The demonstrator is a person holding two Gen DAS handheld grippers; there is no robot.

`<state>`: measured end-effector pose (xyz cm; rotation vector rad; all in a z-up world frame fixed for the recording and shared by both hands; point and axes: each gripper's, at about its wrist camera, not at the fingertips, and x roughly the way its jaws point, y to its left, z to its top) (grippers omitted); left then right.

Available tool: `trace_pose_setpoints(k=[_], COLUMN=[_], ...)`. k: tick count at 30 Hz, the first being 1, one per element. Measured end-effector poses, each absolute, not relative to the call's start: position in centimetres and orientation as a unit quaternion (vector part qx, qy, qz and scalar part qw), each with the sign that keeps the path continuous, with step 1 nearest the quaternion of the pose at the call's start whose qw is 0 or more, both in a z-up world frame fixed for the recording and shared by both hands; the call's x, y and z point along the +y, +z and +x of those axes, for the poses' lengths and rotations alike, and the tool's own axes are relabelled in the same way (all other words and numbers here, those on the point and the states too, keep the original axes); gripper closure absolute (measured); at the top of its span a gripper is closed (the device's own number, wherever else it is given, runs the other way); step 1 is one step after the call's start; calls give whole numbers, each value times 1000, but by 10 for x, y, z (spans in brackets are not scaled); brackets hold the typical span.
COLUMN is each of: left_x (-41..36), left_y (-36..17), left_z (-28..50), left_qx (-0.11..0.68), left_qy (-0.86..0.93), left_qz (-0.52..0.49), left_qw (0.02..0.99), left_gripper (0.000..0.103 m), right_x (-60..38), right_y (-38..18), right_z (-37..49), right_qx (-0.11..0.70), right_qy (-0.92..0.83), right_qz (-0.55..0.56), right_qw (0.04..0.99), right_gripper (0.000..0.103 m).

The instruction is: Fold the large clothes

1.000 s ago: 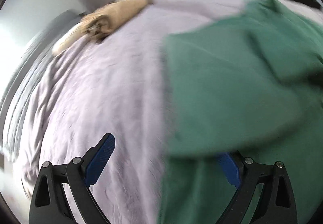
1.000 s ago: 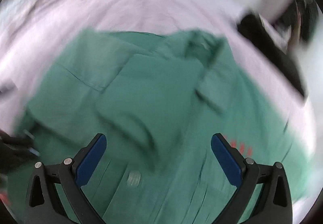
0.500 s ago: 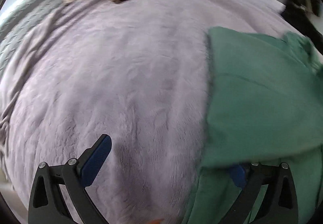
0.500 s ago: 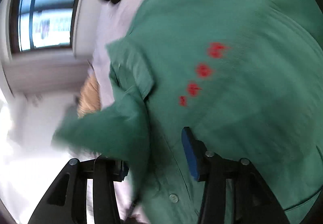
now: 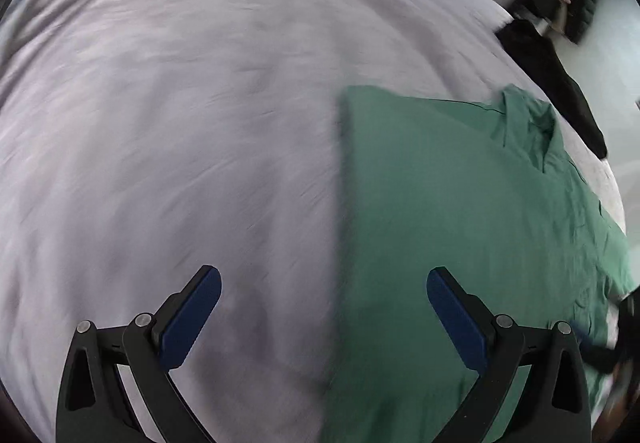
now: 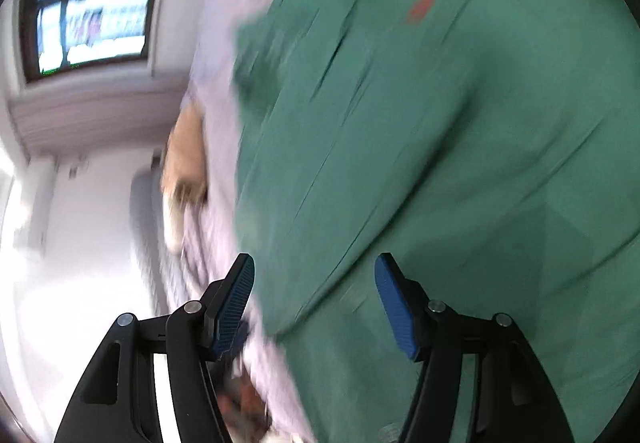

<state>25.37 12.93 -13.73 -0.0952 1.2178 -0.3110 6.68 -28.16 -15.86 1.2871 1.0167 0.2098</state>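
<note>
Your left gripper (image 5: 323,307) hung wide apart, empty, over the shirt's (image 5: 460,203) folded edge on the bed (image 5: 180,123); your right gripper's (image 6: 314,299) jaws were opening, unclamped.

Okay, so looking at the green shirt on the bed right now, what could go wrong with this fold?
1. Both grippers hold nothing: the left gripper is wide open and the right gripper is opening over the shirt, so the loose fold may slip.
2. The collar looks bunched and could get creased into the next fold.
3. The shirt lies near the edge of the bed, close to a black garment, and could slide off.
</note>
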Motion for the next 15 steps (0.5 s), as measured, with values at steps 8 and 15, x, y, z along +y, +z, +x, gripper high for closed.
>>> trace_pose_setpoints(k=[8,15], left_x=[98,97], left_y=[-150,-160], left_z=[298,296], left_qx=[588,571], left_qy=[-170,-158], left_qz=[9,46], left_qw=[791,804], left_gripper=[62,71], right_x=[-128,-117], right_y=[-205,-213], right_z=[121,125], right_qx=[513,557], right_qy=[156,119], right_qz=[554,492], right_qw=[636,658], right_gripper=[62,101])
